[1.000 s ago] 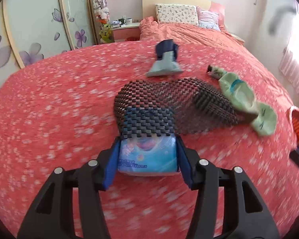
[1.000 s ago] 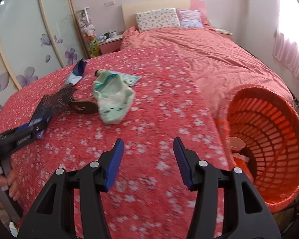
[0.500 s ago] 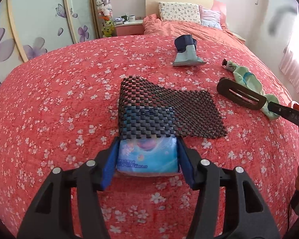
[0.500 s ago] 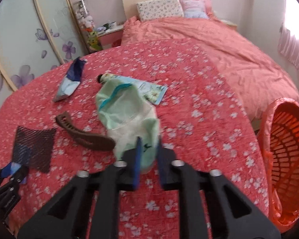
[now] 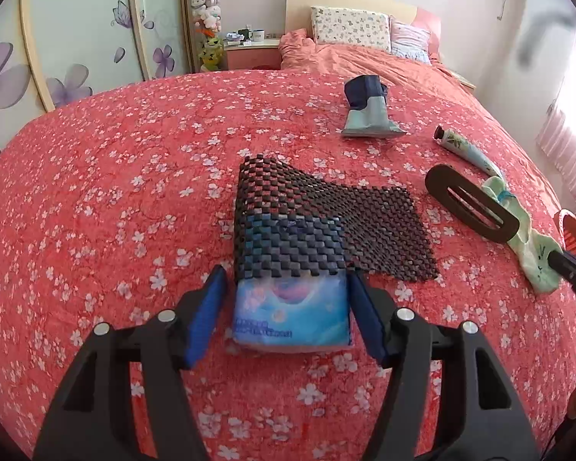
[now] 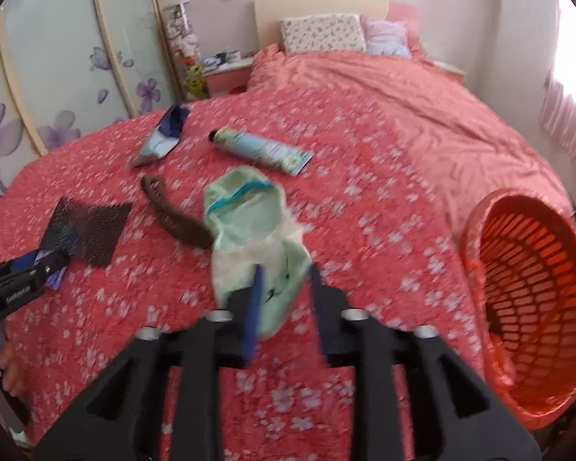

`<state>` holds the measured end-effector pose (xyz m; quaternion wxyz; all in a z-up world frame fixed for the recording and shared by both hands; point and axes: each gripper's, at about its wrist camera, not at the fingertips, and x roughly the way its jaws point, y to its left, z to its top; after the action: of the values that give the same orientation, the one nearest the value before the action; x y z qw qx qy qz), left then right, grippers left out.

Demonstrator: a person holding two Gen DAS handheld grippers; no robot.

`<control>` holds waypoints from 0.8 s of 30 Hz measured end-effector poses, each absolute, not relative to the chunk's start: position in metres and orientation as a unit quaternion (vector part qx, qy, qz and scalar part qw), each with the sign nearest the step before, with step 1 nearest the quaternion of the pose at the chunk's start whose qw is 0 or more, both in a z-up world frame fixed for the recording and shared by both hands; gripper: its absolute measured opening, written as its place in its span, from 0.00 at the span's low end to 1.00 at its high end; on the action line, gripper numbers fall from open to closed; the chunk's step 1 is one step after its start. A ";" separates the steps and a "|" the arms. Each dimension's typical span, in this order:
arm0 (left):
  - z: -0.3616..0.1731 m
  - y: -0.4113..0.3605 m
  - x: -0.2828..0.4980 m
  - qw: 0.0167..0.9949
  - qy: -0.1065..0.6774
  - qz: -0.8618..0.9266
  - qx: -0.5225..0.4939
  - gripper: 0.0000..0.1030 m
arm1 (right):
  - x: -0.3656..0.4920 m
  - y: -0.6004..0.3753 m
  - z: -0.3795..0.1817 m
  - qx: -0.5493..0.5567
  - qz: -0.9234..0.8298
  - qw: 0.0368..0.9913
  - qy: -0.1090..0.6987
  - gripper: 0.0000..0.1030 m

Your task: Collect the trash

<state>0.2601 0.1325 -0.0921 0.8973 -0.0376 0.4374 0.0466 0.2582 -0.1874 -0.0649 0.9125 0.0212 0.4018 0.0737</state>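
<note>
- The bed [image 5: 96,199], under a red quilt with small white flowers, fills both views; everything below is placed against it.
- An orange slatted basket [image 6: 526,284] stands just off the bed's right edge, tilted so its mouth faces the camera.
- A dark mesh mat [image 5: 326,223] lies on the quilt near the bed's foot, its near end draped over a tissue pack.
- A pale green sock [image 6: 249,230] lies on the quilt between the mat and the basket side, its toe end toward the foot.
- A light blue tube [image 6: 261,150] lies beyond the sock, toward the pillows.
- A crumpled blue and grey pouch [image 5: 368,111] sits further up the quilt than the mat.
- A brown slotted hair clip [image 5: 472,207] lies between mat and sock, one end under the sock's edge.
- The blue tissue pack [image 5: 292,319] rests on the quilt at the mat's near end.
- The left gripper [image 5: 288,307] straddles that pack; its jaws have just been widening and stand clear of both sides, so the pack is let go.
- The right gripper [image 6: 284,299] hovers at the sock's toe; its jaws have just been parting, the toe lies between them, and blur hides whether the pads press it.
</note>
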 end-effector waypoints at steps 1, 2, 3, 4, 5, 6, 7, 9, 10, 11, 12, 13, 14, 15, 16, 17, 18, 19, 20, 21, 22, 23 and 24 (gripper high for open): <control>-0.092 0.132 0.261 0.897 0.437 0.047 -0.036 0.61 | 0.261 -0.188 -0.062 0.022 0.069 0.915 0.398 0.35; -0.092 0.132 0.263 0.897 0.437 0.048 -0.035 0.61 | 0.265 -0.187 -0.061 0.024 0.068 0.915 0.397 0.36; -0.091 0.132 0.265 0.897 0.437 0.048 -0.034 0.61 | 0.269 -0.186 -0.061 0.026 0.069 0.915 0.397 0.36; -0.091 0.132 0.267 0.897 0.437 0.048 -0.033 0.61 | 0.276 -0.183 -0.062 0.025 0.073 0.913 0.401 0.38; -0.091 0.132 0.268 0.897 0.438 0.048 -0.032 0.61 | 0.281 -0.180 -0.065 0.023 0.077 0.909 0.408 0.38; -0.092 0.132 0.269 0.897 0.438 0.047 -0.032 0.61 | 0.285 -0.178 -0.069 0.018 0.078 0.906 0.416 0.38; -0.092 0.133 0.269 0.897 0.439 0.047 -0.031 0.61 | 0.288 -0.174 -0.074 0.009 0.078 0.901 0.426 0.38; -0.092 0.135 0.268 0.896 0.440 0.047 -0.028 0.64 | 0.292 -0.167 -0.081 -0.005 0.076 0.897 0.436 0.38; -0.091 0.137 0.265 0.896 0.440 0.047 -0.028 0.70 | 0.288 -0.165 -0.082 -0.008 0.075 0.900 0.429 0.38; -0.090 0.140 0.261 0.898 0.438 0.044 -0.031 0.76 | 0.287 -0.165 -0.083 -0.007 0.076 0.901 0.427 0.38; -0.089 0.142 0.257 0.899 0.435 0.041 -0.035 0.79 | 0.287 -0.167 -0.083 -0.003 0.077 0.900 0.428 0.38; -0.086 0.145 0.251 0.901 0.430 0.037 -0.039 0.83 | 0.287 -0.170 -0.083 0.002 0.080 0.900 0.428 0.39; -0.084 0.146 0.244 0.903 0.425 0.035 -0.041 0.86 | 0.287 -0.170 -0.083 0.002 0.081 0.901 0.427 0.39; -0.082 0.148 0.239 0.905 0.422 0.034 -0.041 0.86 | 0.287 -0.170 -0.083 0.000 0.082 0.901 0.425 0.39; -0.079 0.149 0.234 0.907 0.418 0.035 -0.041 0.86 | 0.286 -0.170 -0.083 -0.001 0.082 0.901 0.425 0.39; -0.077 0.148 0.231 0.908 0.416 0.035 -0.042 0.86 | 0.285 -0.170 -0.083 -0.001 0.082 0.901 0.425 0.39; -0.073 0.147 0.229 0.910 0.412 0.034 -0.044 0.86 | 0.285 -0.170 -0.083 0.000 0.082 0.901 0.425 0.39; -0.071 0.147 0.230 0.911 0.409 0.034 -0.044 0.86 | 0.285 -0.170 -0.083 0.001 0.083 0.901 0.425 0.39; -0.067 0.145 0.232 0.913 0.404 0.036 -0.043 0.85 | 0.285 -0.171 -0.083 0.001 0.083 0.901 0.425 0.39; -0.065 0.144 0.235 0.915 0.400 0.038 -0.041 0.84 | 0.285 -0.171 -0.083 0.000 0.083 0.901 0.425 0.39; -0.062 0.141 0.241 0.916 0.398 0.042 -0.039 0.83 | 0.285 -0.171 -0.083 0.000 0.083 0.901 0.425 0.39; -0.062 0.138 0.250 0.915 0.399 0.042 -0.039 0.82 | 0.285 -0.171 -0.083 0.000 0.083 0.901 0.425 0.39; -0.062 0.136 0.258 0.913 0.403 0.042 -0.037 0.81 | 0.285 -0.171 -0.083 0.000 0.083 0.901 0.425 0.39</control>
<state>0.2582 0.1357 -0.0620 0.9134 -0.0371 0.4033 0.0422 0.2847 -0.1709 -0.0832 0.9014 0.0004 0.4249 0.0829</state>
